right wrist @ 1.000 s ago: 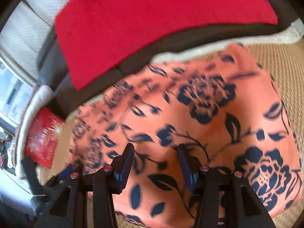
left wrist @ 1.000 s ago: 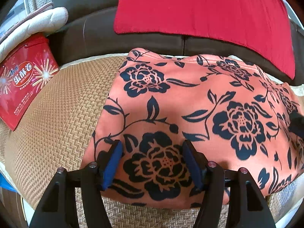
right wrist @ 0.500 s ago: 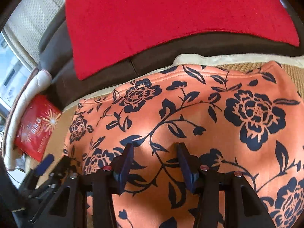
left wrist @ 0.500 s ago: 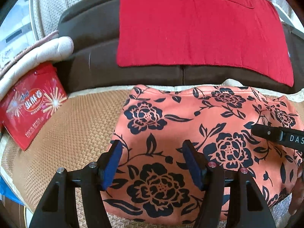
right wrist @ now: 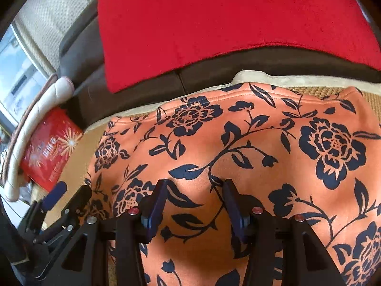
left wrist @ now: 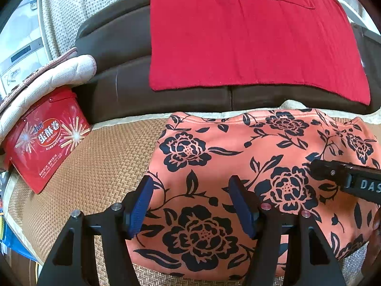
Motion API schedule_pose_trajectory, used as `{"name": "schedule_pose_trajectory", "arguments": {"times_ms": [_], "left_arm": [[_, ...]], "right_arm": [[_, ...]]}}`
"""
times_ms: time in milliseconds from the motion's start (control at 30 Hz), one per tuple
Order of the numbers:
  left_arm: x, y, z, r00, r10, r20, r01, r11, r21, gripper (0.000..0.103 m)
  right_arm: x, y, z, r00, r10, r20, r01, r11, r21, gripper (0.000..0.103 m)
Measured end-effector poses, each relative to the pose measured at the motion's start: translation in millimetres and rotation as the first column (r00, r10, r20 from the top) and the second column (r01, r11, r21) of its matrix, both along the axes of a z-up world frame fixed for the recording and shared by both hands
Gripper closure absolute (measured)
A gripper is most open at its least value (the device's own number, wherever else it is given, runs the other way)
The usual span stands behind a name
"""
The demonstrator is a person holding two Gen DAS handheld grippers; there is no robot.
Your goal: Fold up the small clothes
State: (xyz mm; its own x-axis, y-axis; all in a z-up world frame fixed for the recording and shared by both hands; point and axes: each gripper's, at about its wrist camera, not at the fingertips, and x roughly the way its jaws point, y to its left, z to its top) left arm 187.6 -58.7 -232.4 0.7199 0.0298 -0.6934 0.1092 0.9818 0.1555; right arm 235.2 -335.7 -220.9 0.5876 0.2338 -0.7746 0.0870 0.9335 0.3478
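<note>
Two claws hang over an orange garment (left wrist: 250, 166) printed with dark flowers, spread flat on a woven mat (left wrist: 90, 166) at the foot of a dark brown sofa (left wrist: 114, 76). Since a second ago the left claw (left wrist: 193, 205) has lifted and tipped back: the cloth now fills less of its view, and the sofa back with its red cloth (left wrist: 250, 38) shows in full. The right claw (right wrist: 194, 205) has swept sideways across the garment; its earlier picture was smeared with motion, and the present one is sharp.

Neither claw holds anything. The left claw's blue pads (left wrist: 140, 207) stand wide, with the garment's near left part lying untouched below the gap. The right claw's jaws stand moderately apart over the middle of the cloth, nothing pinched between them. In the left view the right claw's black body enters from the right edge, above the garment's right half; in the right view the left claw's frame sits at the lower left.

The garment's far edge lies just short of the sofa base, its near edge close to the mat's front. It looks smooth and possibly already doubled, though the layers cannot be counted. The pull-back reads as a pause between steps: the piece has been laid out, and the next fold likely calls for fresh grips on an edge.

A red snack tin (left wrist: 47, 140) and a pale quilted pad (left wrist: 54, 81) sit well left of the garment.
</note>
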Motion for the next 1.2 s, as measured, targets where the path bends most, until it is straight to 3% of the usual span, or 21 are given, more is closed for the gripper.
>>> {"name": "schedule_pose_trajectory", "arguments": {"times_ms": [200, 433, 533, 667, 800, 1033, 1133, 1200], "left_arm": [[6, -2, -14, 0.997, 0.002, -0.081, -0.001, 1.0, 0.008, 0.033], [12, 19, -21, 0.986, 0.057, -0.159, -0.069, 0.995, -0.066, 0.031], [14, 31, -29, 0.977, 0.072, -0.202, -0.098, 0.988, -0.121, 0.025], [16, 30, -45, 0.97, 0.071, -0.234, -0.092, 0.992, -0.081, 0.025], [7, 30, -41, 0.972, 0.06, -0.228, -0.077, 0.995, -0.07, 0.025], [-30, 59, -28, 0.973, 0.025, -0.229, -0.083, 0.966, -0.245, 0.025], [-42, 69, -29, 0.964, -0.018, -0.264, -0.079, 0.933, -0.351, 0.024], [-43, 79, -35, 0.952, -0.038, -0.305, -0.103, 0.895, -0.434, 0.024]], "right_arm": [[-22, -18, 11, 1.0, -0.015, 0.022, 0.014, 0.999, 0.052, 0.05], [-73, -78, 28, 0.988, -0.153, 0.036, 0.151, 0.988, 0.035, 0.05], [-96, -106, 24, 0.976, -0.217, 0.019, 0.214, 0.972, 0.098, 0.039], [-104, -117, 5, 0.973, -0.22, -0.062, 0.227, 0.961, 0.156, 0.04], [-109, -113, 5, 0.977, -0.209, -0.049, 0.214, 0.966, 0.148, 0.04], [-150, -114, 9, 0.977, -0.212, -0.02, 0.207, 0.927, 0.313, 0.04], [-173, -118, 8, 0.973, -0.23, -0.028, 0.223, 0.894, 0.389, 0.039], [-190, -126, 4, 0.961, -0.272, -0.049, 0.267, 0.866, 0.424, 0.037]]}}
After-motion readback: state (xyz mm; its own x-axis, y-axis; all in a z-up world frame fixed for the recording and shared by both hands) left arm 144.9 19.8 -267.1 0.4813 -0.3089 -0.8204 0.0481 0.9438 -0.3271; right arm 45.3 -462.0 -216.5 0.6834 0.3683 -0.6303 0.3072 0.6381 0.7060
